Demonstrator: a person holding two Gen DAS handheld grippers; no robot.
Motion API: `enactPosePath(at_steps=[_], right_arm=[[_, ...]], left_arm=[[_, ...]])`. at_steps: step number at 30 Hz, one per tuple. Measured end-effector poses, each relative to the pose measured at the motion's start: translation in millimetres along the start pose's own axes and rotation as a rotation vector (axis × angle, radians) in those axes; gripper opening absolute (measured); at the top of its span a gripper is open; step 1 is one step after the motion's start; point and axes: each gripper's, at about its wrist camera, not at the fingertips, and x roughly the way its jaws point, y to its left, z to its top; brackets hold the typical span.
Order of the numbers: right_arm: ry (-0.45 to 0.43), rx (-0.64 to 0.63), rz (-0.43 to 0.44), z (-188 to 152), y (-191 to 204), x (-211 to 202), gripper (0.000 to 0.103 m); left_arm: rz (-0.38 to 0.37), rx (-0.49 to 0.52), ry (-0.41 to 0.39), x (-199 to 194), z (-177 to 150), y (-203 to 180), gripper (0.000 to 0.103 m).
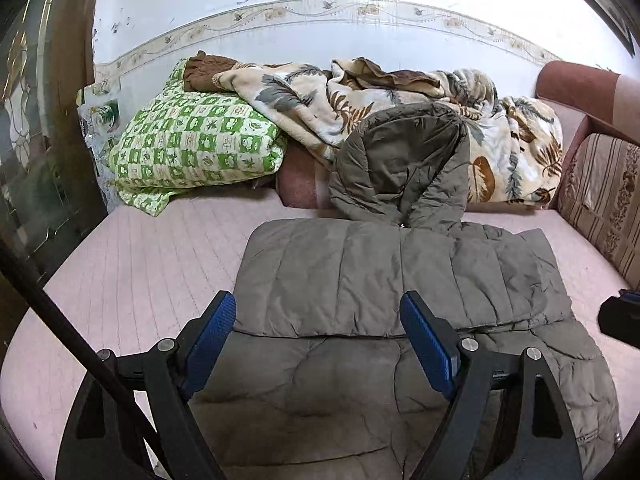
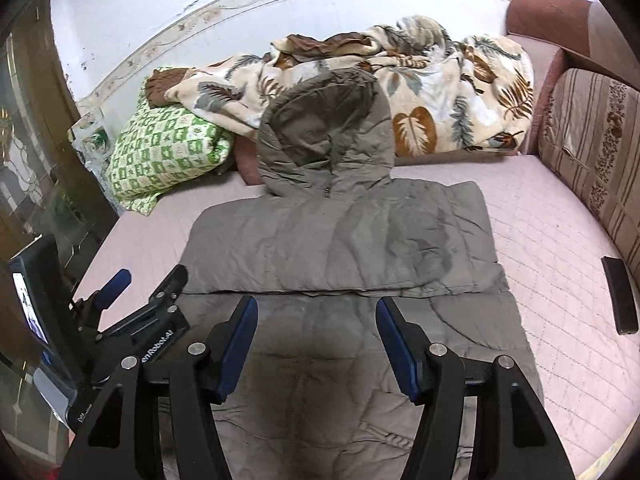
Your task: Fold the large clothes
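Note:
A grey-olive padded hooded jacket (image 1: 392,276) lies flat on the pink bed sheet (image 1: 152,264), sleeves folded across the chest, its hood (image 1: 400,164) leaning against the bedding behind. It also shows in the right wrist view (image 2: 340,240), with the hood (image 2: 324,136) at the far end. My left gripper (image 1: 316,320) is open and empty, hovering over the jacket's lower part. My right gripper (image 2: 316,320) is open and empty over the same lower part. The left gripper (image 2: 144,284) shows at the jacket's left edge in the right wrist view.
A green checked pillow (image 1: 192,148) and a leaf-print blanket (image 1: 500,136) are piled along the wall. A striped sofa cushion (image 2: 592,152) borders the right side. A dark flat object (image 2: 620,296) lies on the sheet at right. A glass door (image 1: 32,120) stands at left.

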Motion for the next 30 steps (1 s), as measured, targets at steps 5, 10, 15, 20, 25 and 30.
enactPosePath(at_steps=[5, 10, 15, 20, 25, 30], right_arm=[[-0.004, -0.025, 0.007, 0.6, 10.8, -3.9, 0.066], [-0.014, -0.035, 0.014, 3.4, 15.3, -10.2, 0.066], [-0.024, -0.033, 0.019, 7.8, 14.7, -14.6, 0.066], [-0.025, -0.031, 0.020, 11.2, 14.0, -14.9, 0.066], [-0.025, -0.033, 0.017, 11.9, 13.8, -14.7, 0.066], [-0.021, -0.029, 0.020, 13.3, 14.6, -13.2, 0.067]], left_arm=[[-0.033, 0.004, -0.042, -12.2, -0.3, 0.0, 0.083], [-0.049, 0.007, -0.077, -23.5, 0.9, -0.5, 0.083], [-0.049, 0.013, -0.094, -28.3, 1.4, -3.0, 0.083], [-0.050, 0.013, -0.093, -28.1, 1.2, -3.9, 0.083], [-0.050, 0.017, -0.094, -27.6, 0.9, -4.4, 0.083], [-0.046, 0.014, -0.090, -27.5, 1.4, -5.4, 0.083]])
